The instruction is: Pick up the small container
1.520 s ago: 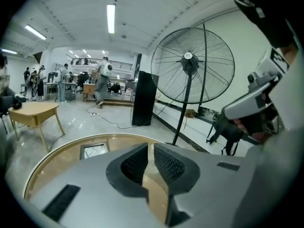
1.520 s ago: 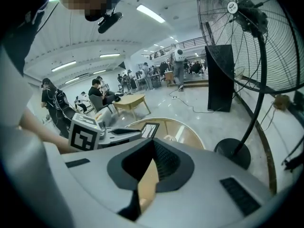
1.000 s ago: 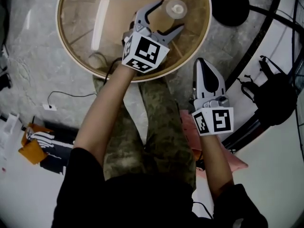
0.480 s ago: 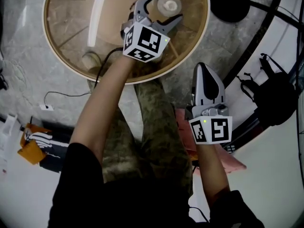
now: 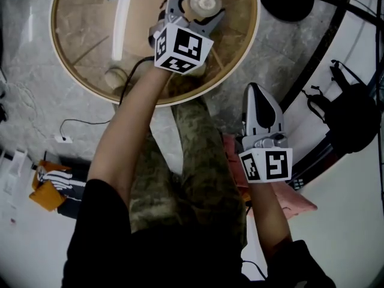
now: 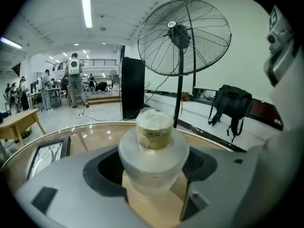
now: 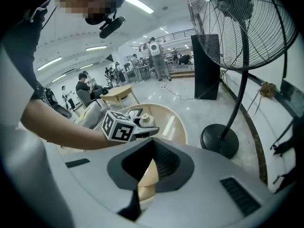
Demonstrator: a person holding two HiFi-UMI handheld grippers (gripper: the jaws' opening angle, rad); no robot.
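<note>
In the head view the left gripper (image 5: 208, 0) reaches over the round table (image 5: 84, 41), and its two jaws stand on both sides of the small container (image 5: 203, 3). The container stands upright on the table top near the far edge, a little right of the middle. The right gripper (image 5: 257, 92) hangs well apart from the table, off its near right edge, with the jaws together and nothing in them. In the left gripper view the container is directly between the jaws. It is a pale, translucent pot with a wider band below and a narrower upper part that has something beige inside. The jaws are wide and are closing at this moment, but a dark gap shows on each side of the pot, so the pads do not press on it yet and it rests on the table. Behind it stands a big fan (image 6: 183, 37). In the right gripper view the jaws meet in front of the camera and hold nothing; farther away the left gripper and the container show small on the table. I judge that the step in hand is the closing on the container, before any lifting. The next move calls for bringing the jaws fully onto the wide band, evenly from both sides so that the pot is not pushed or tipped, and only then a straight lift.
</note>
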